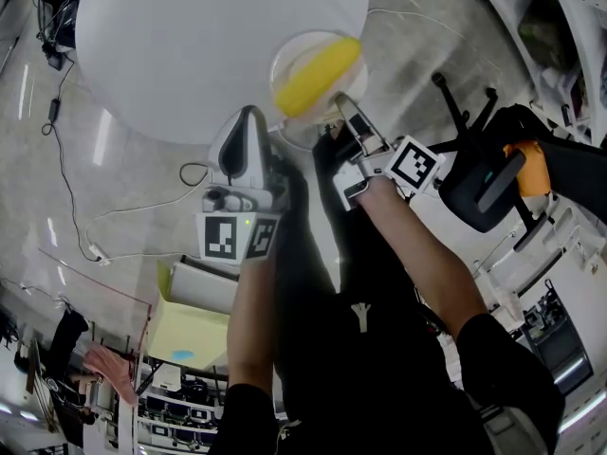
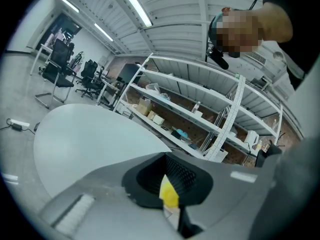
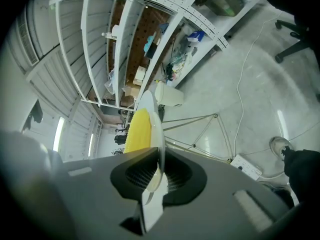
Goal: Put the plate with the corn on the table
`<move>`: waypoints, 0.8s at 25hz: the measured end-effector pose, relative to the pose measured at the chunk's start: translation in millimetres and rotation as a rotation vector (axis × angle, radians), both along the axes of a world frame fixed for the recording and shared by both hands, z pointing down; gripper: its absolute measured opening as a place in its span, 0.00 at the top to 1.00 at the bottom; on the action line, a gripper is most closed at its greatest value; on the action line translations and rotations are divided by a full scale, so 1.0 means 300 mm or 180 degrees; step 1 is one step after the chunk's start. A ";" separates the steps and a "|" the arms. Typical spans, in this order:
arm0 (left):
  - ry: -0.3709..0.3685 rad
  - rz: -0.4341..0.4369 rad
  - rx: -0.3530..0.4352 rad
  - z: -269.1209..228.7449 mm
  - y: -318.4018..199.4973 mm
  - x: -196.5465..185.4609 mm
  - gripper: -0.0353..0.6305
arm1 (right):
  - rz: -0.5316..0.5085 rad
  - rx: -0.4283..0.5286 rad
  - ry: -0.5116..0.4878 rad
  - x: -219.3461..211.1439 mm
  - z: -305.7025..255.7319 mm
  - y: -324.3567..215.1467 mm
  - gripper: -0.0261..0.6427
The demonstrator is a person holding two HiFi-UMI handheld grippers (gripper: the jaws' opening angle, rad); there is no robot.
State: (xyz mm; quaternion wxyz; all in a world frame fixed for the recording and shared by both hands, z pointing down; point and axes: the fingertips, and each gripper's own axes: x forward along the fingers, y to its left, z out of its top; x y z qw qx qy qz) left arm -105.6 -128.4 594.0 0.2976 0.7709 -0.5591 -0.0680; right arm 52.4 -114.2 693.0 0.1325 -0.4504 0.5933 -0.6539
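A round white table (image 1: 190, 45) fills the top of the head view. At its right edge is a white plate (image 1: 294, 50) carrying a yellow corn cob (image 1: 318, 74). My right gripper (image 1: 343, 102) is shut on the plate's near rim. In the right gripper view the plate (image 3: 152, 119) runs edge-on between the pads, with the corn (image 3: 137, 131) on its left face. My left gripper (image 1: 251, 117) points at the table edge just left of the plate, jaws together and holding nothing. In the left gripper view the table (image 2: 90, 144) lies ahead, and a yellow sliver shows at the gripper's (image 2: 170, 194) pad slit.
A black office chair (image 1: 484, 173) stands to the right of my right arm. Cables (image 1: 123, 216) trail over the floor at the left, and a power strip (image 3: 245, 166) lies on the floor. A yellow box (image 1: 185, 335) sits lower left. White shelving (image 2: 200, 114) and more chairs (image 2: 57, 76) stand beyond the table.
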 end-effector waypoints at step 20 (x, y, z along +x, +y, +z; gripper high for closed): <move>0.0015 -0.0027 -0.0022 0.010 0.018 -0.042 0.94 | 0.0144 -0.0164 0.0174 -0.019 0.042 -0.013 0.77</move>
